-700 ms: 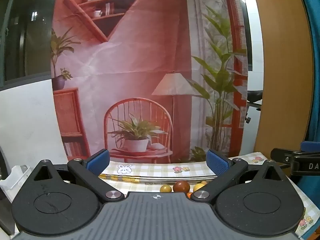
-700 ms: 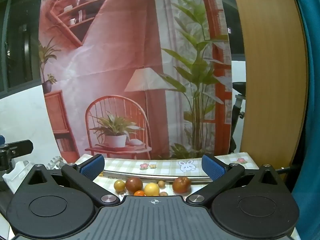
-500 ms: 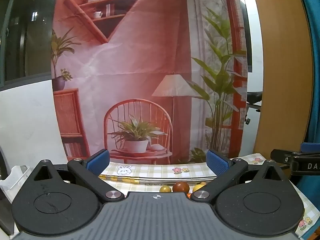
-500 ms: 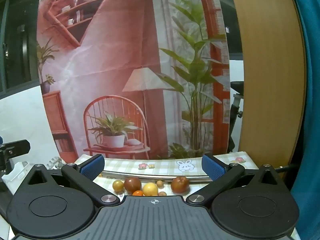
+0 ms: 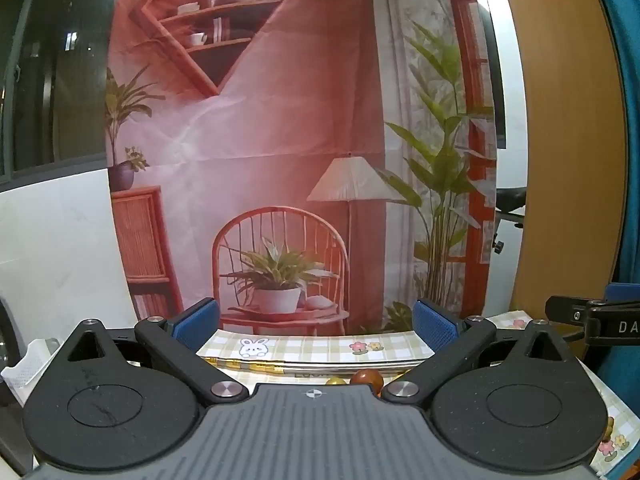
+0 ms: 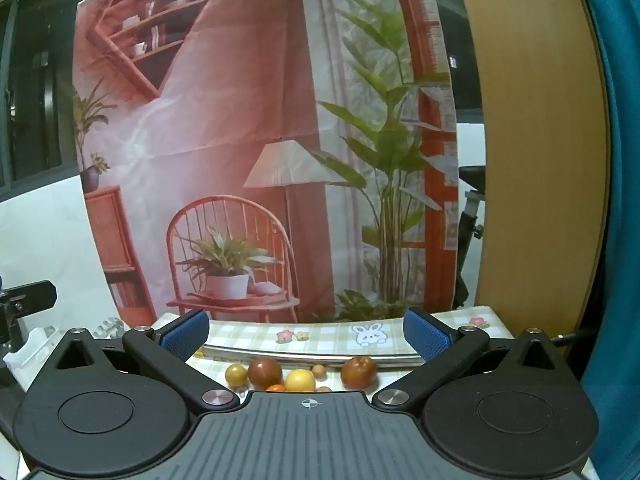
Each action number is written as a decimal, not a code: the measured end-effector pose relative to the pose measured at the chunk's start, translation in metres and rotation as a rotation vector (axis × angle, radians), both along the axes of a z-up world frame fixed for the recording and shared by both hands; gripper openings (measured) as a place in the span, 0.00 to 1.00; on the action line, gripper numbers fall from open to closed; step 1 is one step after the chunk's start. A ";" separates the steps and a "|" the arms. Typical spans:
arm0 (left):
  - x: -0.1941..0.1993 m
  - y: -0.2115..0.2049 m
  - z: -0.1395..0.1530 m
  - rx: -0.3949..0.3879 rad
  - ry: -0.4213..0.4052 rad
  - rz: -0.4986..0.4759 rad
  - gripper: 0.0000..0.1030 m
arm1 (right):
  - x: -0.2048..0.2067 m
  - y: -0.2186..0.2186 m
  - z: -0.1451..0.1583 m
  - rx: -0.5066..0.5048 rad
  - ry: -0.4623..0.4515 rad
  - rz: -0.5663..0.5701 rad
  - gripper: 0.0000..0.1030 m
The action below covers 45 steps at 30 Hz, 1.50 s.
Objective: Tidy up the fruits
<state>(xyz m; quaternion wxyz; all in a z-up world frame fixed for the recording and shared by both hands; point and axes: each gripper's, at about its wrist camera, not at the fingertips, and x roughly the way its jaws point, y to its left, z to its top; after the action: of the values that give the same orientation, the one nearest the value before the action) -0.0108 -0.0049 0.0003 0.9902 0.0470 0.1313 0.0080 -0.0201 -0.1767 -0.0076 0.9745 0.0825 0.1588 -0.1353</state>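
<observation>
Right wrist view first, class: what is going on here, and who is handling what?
A person holds two handheld grippers over a table with a checked cloth. Neither holds anything: the right gripper and the left gripper are both open, their blue fingers spread wide. Small round fruits lie loose on the cloth ahead, among them a dark red one, a yellow one and a reddish-brown one. A printed backdrop hangs behind. No fruit is gripped.

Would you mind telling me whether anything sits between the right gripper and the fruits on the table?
Nothing visible does. The right gripper is open and empty, and the fruits lie on the checked tablecloth just ahead of and below its fingers, with open space between.
</observation>
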 end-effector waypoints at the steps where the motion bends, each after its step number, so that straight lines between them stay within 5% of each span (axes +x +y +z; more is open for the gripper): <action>1: 0.000 0.000 0.000 0.001 -0.003 0.000 1.00 | 0.000 0.001 0.000 -0.001 -0.001 -0.001 1.00; 45: -0.004 0.002 0.004 -0.005 -0.027 0.006 1.00 | -0.007 -0.005 0.017 -0.007 -0.012 -0.019 1.00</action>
<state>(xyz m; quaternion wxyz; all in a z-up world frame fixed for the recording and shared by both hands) -0.0144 -0.0034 0.0046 0.9920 0.0440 0.1182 0.0114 -0.0273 -0.1813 0.0098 0.9744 0.0812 0.1516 -0.1446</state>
